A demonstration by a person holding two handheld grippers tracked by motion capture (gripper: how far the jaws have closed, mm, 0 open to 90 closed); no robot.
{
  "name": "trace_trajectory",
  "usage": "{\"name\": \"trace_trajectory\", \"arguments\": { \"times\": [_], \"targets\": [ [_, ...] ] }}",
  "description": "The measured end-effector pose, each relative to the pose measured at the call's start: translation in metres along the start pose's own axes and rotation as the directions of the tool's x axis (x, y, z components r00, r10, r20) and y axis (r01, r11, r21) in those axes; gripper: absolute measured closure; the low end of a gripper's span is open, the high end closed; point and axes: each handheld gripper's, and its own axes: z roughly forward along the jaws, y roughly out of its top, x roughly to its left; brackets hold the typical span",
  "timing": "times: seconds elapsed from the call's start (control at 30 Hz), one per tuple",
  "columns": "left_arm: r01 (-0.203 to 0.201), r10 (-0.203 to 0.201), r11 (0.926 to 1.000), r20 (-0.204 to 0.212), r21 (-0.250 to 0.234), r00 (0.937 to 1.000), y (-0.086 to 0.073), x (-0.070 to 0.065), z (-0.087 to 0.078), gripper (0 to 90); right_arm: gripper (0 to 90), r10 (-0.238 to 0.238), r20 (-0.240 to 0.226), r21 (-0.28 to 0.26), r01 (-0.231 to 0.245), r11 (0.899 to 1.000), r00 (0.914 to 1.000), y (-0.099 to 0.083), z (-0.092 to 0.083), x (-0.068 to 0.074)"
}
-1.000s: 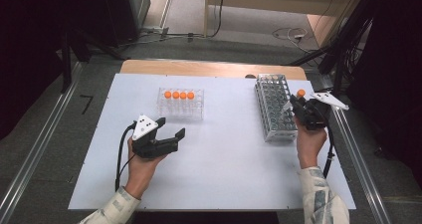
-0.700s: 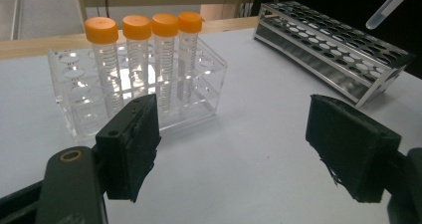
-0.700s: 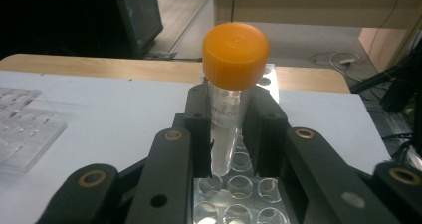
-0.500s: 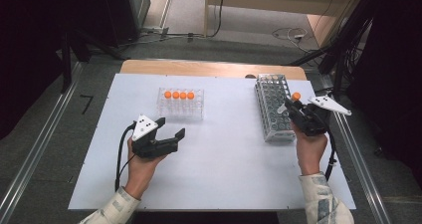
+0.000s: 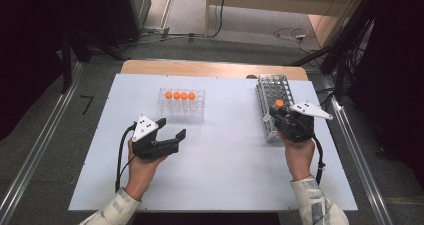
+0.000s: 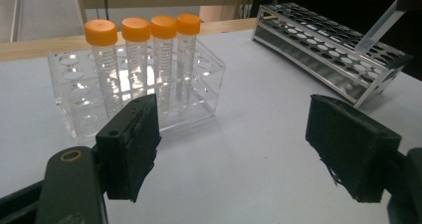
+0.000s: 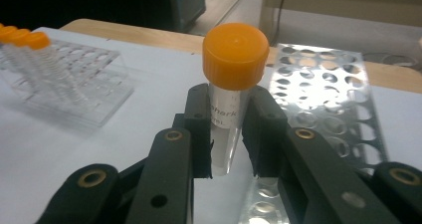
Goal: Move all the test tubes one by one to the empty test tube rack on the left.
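Right tongs point(image 5: 278, 116) carried the tube point(image 7: 230, 99) left off the metal rack point(image 5: 274, 87).

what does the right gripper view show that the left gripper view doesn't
The right gripper view has the right gripper shut on an orange-capped tube, held upright with print on its label. The left gripper view has the left gripper open over bare table, nothing between the pads, and the metal rack's side wall. Both share the clear rack with its four capped tubes, and the metal rack's holed top.
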Motion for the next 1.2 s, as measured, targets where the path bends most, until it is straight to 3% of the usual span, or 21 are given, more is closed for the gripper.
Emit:
{"name": "trace_trajectory", "arguments": {
  "times": [0.27, 0.5, 0.77, 1.2],
  "targets": [
    [-0.002, 0.002, 1.0000, 0.006, 0.001, 1.0000, 0.000, -0.001, 0.000, 21.5, 72.1, -0.036, -0.075, 0.028, 0.038, 0.999, 0.9965, -0.006, 0.009, 0.026],
    [-0.004, 0.004, 1.0000, 0.014, 0.002, 0.9999, 0.000, -0.003, 0.000, 21.6, 72.1, -0.070, -0.133, 0.052, 0.077, 0.996, 0.9886, -0.013, 0.018, 0.049],
    [-0.007, 0.007, 1.0000, 0.024, -0.006, 0.9997, 0.000, -0.006, 0.000, 21.7, 72.1, -0.077, -0.224, 0.076, 0.096, 0.992, 0.9716, -0.021, 0.027, 0.074],
    [-0.007, 0.008, 0.9998, 0.045, -0.017, 0.9990, 0.002, -0.011, -0.002, 22.1, 72.1, -0.129, -0.295, 0.087, 0.161, 0.983, 0.9467, -0.028, 0.037, 0.110]
  ]
}}
